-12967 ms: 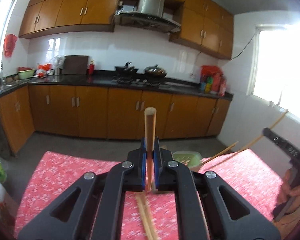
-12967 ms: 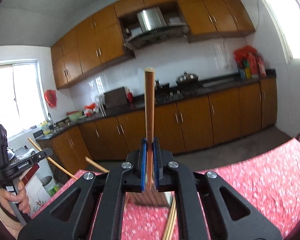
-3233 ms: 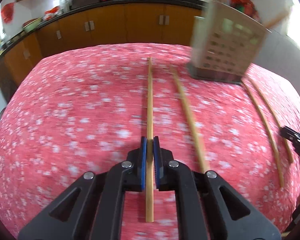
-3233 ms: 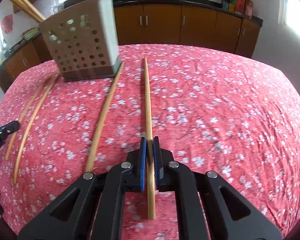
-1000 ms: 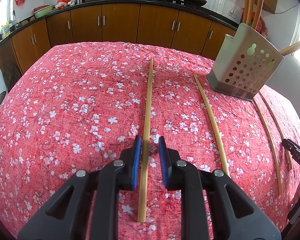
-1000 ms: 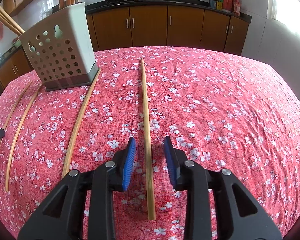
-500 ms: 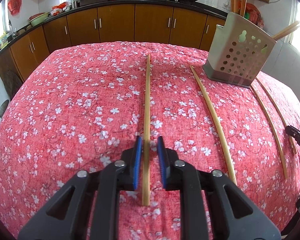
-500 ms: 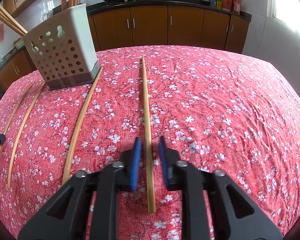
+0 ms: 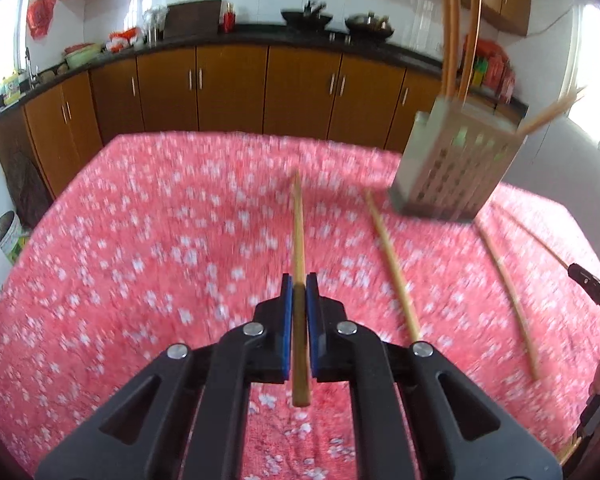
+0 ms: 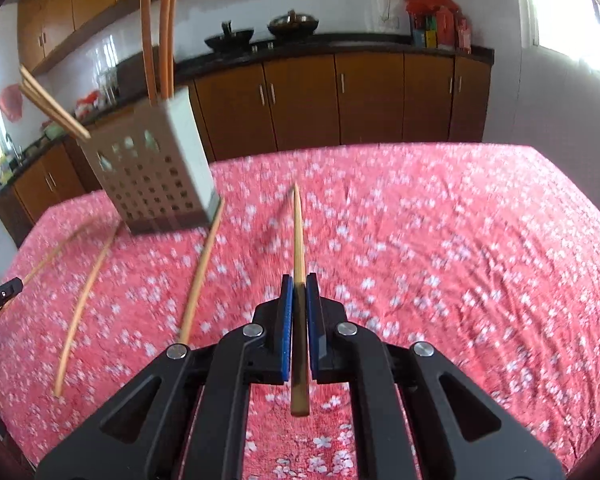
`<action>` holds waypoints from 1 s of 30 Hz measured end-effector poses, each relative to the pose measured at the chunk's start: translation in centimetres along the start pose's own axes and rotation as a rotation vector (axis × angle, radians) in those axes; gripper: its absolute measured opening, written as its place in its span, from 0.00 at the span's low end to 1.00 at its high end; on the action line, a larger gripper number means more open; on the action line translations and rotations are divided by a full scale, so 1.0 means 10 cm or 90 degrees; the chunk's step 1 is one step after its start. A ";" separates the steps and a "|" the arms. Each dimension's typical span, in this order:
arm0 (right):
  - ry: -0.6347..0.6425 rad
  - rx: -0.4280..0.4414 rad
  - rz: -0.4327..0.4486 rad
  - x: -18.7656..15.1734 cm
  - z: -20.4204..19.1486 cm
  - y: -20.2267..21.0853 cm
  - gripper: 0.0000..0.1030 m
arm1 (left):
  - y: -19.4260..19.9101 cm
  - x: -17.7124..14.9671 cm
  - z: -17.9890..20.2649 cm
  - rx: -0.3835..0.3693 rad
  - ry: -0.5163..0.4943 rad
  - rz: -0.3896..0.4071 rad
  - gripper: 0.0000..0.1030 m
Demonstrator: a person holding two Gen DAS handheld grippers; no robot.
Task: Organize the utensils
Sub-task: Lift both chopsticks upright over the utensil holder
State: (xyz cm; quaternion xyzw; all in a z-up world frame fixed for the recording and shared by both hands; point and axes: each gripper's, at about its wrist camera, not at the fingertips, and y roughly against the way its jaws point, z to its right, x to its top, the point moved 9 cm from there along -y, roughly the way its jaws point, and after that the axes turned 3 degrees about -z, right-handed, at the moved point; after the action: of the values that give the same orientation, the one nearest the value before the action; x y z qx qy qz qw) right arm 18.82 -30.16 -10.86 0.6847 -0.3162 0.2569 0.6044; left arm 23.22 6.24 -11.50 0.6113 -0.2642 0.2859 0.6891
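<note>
Left gripper (image 9: 299,284): jaws clamped on left chopstick (image 9: 298,232), just closed round it, lifted off the cloth (image 9: 140,260).
Right gripper (image 10: 299,284): jaws clamped on right chopstick (image 10: 298,228), tip raised over the tabletop.
Holder (image 10: 156,172): perforated, upright on the cloth, chopsticks standing in it.
Loose chopsticks (image 9: 392,260): three lying on the cloth beside the holder.

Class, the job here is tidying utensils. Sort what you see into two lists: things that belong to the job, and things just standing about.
Job:
left claw, chopstick
right claw, chopstick
holder
loose chopsticks

Standing about:
woks
cabinets
</note>
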 end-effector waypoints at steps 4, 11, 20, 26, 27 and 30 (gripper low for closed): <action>-0.012 0.009 0.067 0.24 -0.01 0.27 0.07 | 0.26 0.27 0.04 -0.023 0.021 0.055 0.08; -0.011 0.019 0.118 0.48 0.00 0.48 0.07 | 0.60 0.67 0.07 -0.040 0.038 0.126 0.08; -0.008 0.064 0.175 0.84 -0.22 0.76 0.07 | 0.90 1.05 0.29 -0.062 0.000 0.169 0.07; 0.000 0.144 0.224 1.21 -0.49 1.10 0.07 | 1.25 1.34 0.64 -0.102 -0.033 0.221 0.07; 0.000 0.158 0.231 1.26 -0.53 1.15 0.07 | 1.28 1.37 0.68 -0.108 -0.034 0.227 0.07; -0.006 0.197 0.257 1.45 -0.64 1.30 0.07 | 1.45 1.58 0.87 -0.127 -0.035 0.268 0.07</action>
State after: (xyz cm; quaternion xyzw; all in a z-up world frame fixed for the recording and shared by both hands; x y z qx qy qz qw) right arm 19.01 -26.53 9.27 0.6932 -0.4063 0.4142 0.4276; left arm 23.71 0.02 10.78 0.4789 -0.4317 0.3789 0.6639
